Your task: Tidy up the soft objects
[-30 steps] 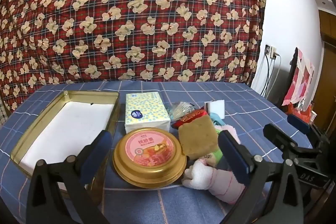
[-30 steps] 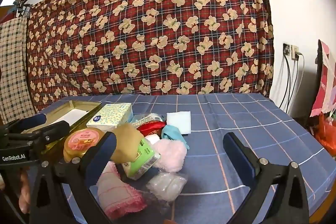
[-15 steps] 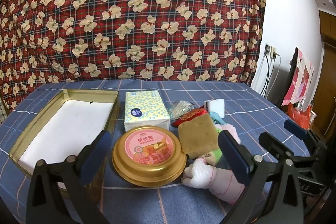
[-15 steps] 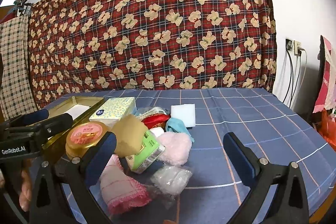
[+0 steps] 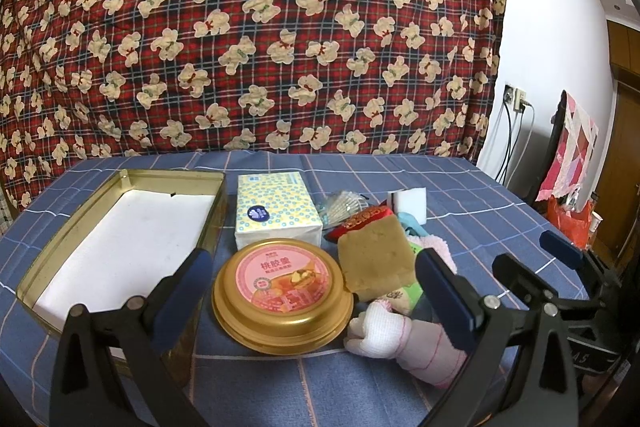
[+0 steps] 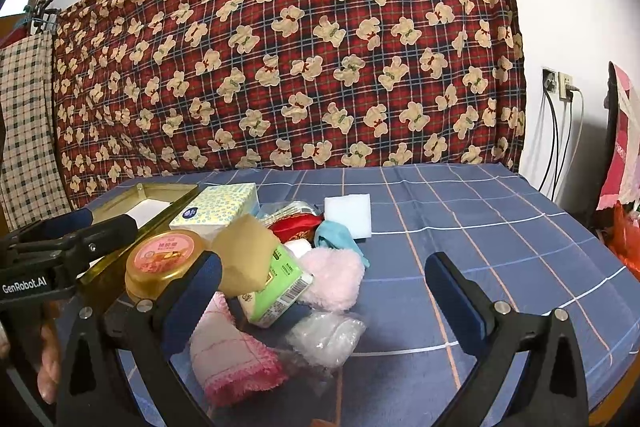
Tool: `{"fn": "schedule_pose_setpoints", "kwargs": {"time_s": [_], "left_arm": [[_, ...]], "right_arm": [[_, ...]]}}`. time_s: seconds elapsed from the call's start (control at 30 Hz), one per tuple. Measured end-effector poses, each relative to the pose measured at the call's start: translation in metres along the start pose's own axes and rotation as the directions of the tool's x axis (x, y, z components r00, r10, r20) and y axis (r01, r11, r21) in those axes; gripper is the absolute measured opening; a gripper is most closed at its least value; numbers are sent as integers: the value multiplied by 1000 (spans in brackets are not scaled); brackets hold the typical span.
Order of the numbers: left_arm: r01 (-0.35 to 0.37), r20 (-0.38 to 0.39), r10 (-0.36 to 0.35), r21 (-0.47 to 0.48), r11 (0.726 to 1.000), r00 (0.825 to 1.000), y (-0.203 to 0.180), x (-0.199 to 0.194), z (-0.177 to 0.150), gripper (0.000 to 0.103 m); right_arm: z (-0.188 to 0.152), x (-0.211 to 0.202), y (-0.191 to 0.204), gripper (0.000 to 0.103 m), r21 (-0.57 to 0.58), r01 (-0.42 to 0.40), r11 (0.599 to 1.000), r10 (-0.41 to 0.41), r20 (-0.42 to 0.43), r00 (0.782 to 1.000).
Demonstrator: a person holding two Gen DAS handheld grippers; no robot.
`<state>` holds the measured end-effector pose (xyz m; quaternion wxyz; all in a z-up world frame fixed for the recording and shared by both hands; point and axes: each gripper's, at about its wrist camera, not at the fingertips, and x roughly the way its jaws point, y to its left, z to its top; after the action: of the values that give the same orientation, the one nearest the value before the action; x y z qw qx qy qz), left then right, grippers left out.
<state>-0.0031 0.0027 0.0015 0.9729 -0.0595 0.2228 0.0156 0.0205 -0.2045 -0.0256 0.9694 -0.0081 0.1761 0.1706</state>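
A pile of soft things lies mid-table: a tan sponge (image 5: 376, 259) (image 6: 244, 255), a pink-and-white cloth (image 5: 408, 343) (image 6: 232, 359), a pink fluffy cloth (image 6: 332, 279), a teal cloth (image 6: 336, 235), a white foam block (image 6: 347, 210) (image 5: 412, 197), a tissue pack (image 5: 276, 211) (image 6: 216, 209), a green packet (image 6: 276, 287) and a clear bag (image 6: 328, 335). A gold rectangular tin (image 5: 120, 235) with a white lining stands at the left. My left gripper (image 5: 312, 295) is open, straddling a round gold can (image 5: 282, 299). My right gripper (image 6: 324, 299) is open above the pile.
A red plaid bear-print blanket (image 5: 256, 35) hangs behind the blue checked tablecloth (image 6: 480, 227). Wall sockets with cables (image 6: 558, 87) are at the right. The right gripper's frame (image 5: 560, 287) shows in the left wrist view, and the left gripper's frame (image 6: 60, 247) in the right wrist view.
Both grippers have drifted slightly; the right wrist view has shifted a little so the pile sits higher and nearer. Nothing was taken hold of, and the objects lie as before.
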Motion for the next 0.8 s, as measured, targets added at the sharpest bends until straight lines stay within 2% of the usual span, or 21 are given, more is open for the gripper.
{"fn": "schedule_pose_setpoints", "kwargs": {"time_s": [0.8], "left_arm": [[0,-1,0,-1,1000,1000,0,0,0,103]], "right_arm": [[-2,1,0,103,7,-1,1000,1,-5,1000]]}}
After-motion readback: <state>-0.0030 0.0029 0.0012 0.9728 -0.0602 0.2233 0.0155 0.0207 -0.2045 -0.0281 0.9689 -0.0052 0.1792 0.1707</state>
